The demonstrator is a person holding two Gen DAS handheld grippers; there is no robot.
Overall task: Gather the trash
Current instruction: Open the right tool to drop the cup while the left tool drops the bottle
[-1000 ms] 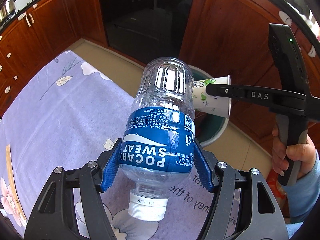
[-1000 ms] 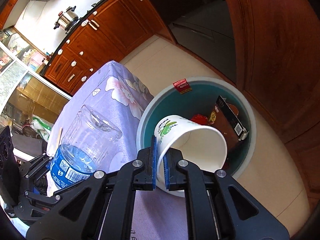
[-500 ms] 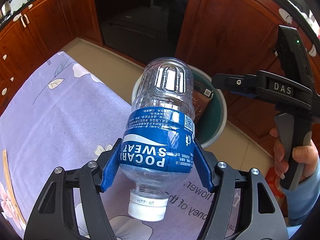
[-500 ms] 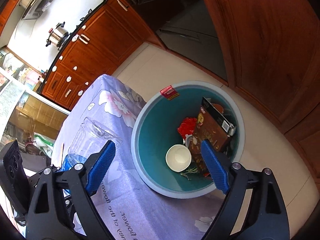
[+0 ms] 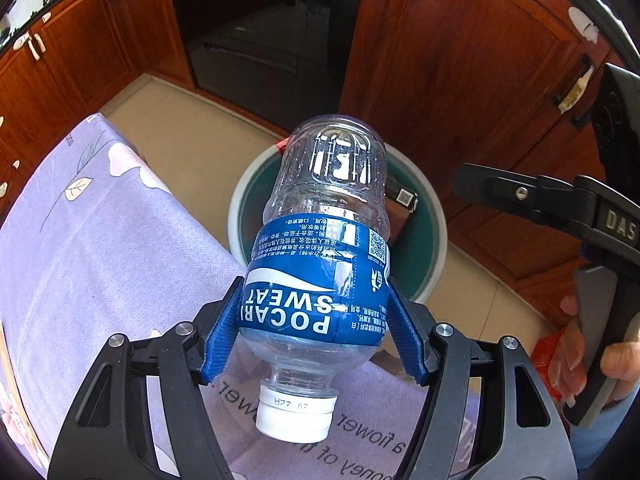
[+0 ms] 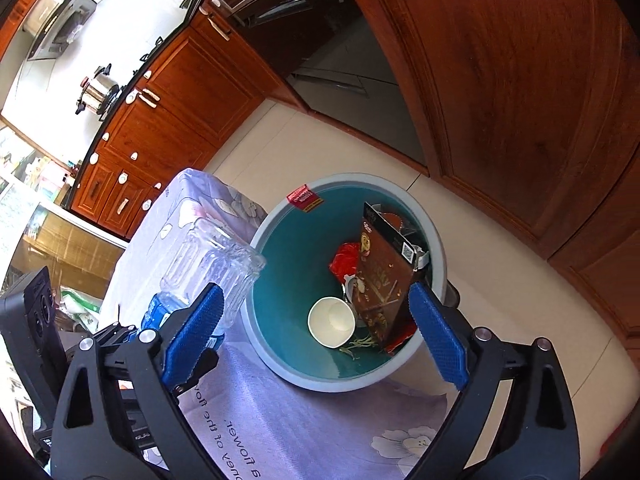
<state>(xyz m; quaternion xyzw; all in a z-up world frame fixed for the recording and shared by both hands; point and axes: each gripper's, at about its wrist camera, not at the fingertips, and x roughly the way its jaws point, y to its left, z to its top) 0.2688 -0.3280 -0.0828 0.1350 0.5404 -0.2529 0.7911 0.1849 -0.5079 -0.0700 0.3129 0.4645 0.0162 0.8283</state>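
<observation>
Plastic bottle (image 5: 320, 248) clamped cap-down in left gripper (image 5: 316, 334); right gripper (image 6: 316, 340) opening, empty, bin (image 6: 436, 252) at twelve o'clock.

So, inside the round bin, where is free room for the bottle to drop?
In the round teal bin, the near-table half, between its wall and the white paper cup, is bare. The far side is crowded: brown carton, red wrapper.
</observation>
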